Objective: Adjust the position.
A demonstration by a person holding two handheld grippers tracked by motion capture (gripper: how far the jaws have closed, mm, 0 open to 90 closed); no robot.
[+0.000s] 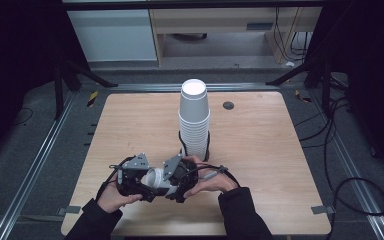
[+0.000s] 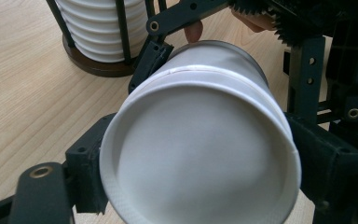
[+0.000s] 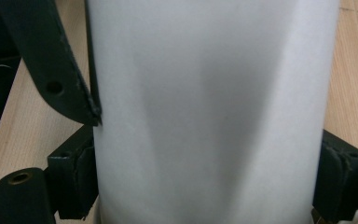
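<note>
A white paper cup [image 1: 156, 178] lies on its side just above the table's front edge, held between both grippers. My left gripper [image 1: 142, 182] is shut on its wide rim end, which faces that gripper's camera; the cup [image 2: 200, 154] sits between my left gripper's [image 2: 200, 163] two black jaws. My right gripper [image 1: 172, 181] is shut on the narrower end from the other side, and the cup wall [image 3: 209, 107] spans the gap in my right gripper [image 3: 205, 177]. A faint line around the cup hints at a second nested cup; I cannot tell.
A tall stack of white cups [image 1: 195, 117] stands upside down in a black wire holder on a brown base [image 2: 93, 65] at the centre of the wooden table [image 1: 260, 150], just beyond the grippers. A small dark disc [image 1: 228, 105] lies at the back right.
</note>
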